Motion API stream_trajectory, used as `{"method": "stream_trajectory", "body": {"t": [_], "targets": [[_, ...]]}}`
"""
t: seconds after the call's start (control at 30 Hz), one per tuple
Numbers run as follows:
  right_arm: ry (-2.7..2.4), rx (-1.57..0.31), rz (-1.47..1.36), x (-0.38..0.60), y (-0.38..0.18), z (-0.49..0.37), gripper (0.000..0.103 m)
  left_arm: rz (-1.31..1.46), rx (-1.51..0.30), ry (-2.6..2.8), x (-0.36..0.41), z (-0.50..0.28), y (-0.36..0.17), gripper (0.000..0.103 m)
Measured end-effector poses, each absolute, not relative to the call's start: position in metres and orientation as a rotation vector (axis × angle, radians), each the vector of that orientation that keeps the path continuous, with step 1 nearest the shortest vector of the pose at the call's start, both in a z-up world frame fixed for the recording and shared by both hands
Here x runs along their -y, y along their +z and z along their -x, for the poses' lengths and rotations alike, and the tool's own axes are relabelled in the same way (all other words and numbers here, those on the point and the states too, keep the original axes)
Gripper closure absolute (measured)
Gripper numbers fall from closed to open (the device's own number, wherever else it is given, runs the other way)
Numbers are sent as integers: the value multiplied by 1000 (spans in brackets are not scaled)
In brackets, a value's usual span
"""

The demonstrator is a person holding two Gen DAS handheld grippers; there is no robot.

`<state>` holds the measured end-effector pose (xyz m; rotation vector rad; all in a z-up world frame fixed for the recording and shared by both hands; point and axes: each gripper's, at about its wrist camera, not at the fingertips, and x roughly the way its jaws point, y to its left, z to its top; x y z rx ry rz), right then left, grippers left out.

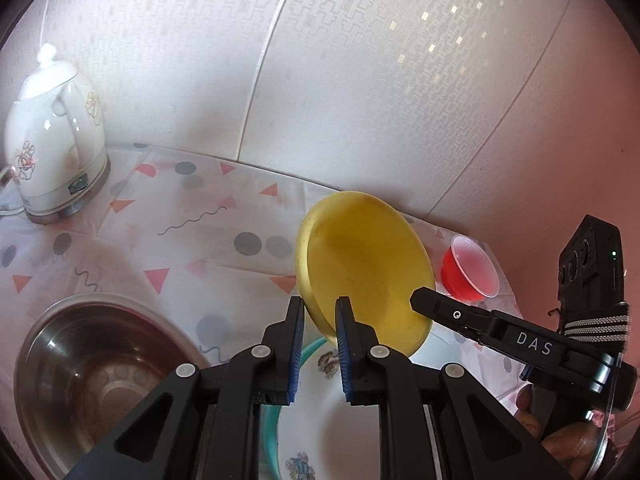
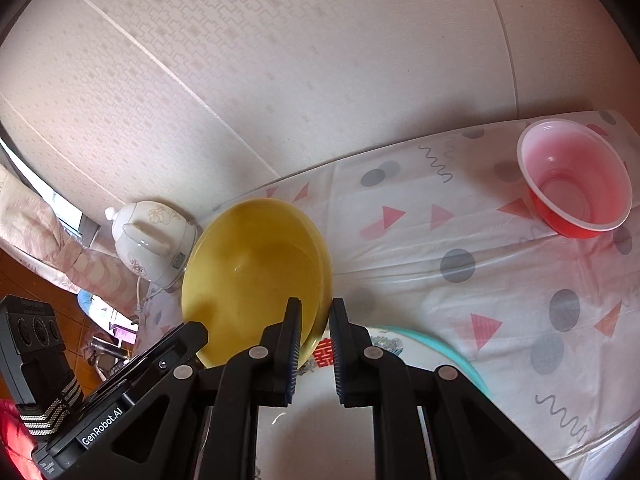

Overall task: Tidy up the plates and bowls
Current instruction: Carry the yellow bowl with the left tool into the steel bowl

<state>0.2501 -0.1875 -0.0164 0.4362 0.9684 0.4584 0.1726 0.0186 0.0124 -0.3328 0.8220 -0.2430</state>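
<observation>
Left wrist view: your left gripper [image 1: 320, 344] has its fingers on either side of the yellow plate [image 1: 368, 264] rim, closed on it.
Right wrist view: your right gripper [image 2: 314, 344] pinches the opposite rim of the yellow plate [image 2: 256, 276], jaws nearly together.
Yellow plate: tilted up on edge, held between both of your grippers just above the white patterned plate [image 1: 320, 420].
White patterned plate: teal-rimmed, flat on the tablecloth [image 2: 440, 240], directly under the yellow plate.
Red bowl [image 2: 576, 184]: upright, well apart from the yellow plate, on its right.
Steel bowl [image 1: 96, 376]: left of the yellow plate.
Kettle [image 1: 52, 136]: far left of the yellow plate, by the wall.
</observation>
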Motion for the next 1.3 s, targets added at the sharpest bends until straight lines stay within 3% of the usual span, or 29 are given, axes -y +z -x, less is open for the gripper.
{"method": "stream_trajectory", "body": {"t": [0.73, 1.3], "targets": [[707, -993, -376, 91, -12, -184, 89, 495, -790, -86, -124, -78, -7, 87], [767, -1080, -242, 33, -40, -167, 88, 526, -834, 57, -162, -53, -37, 87]]}}
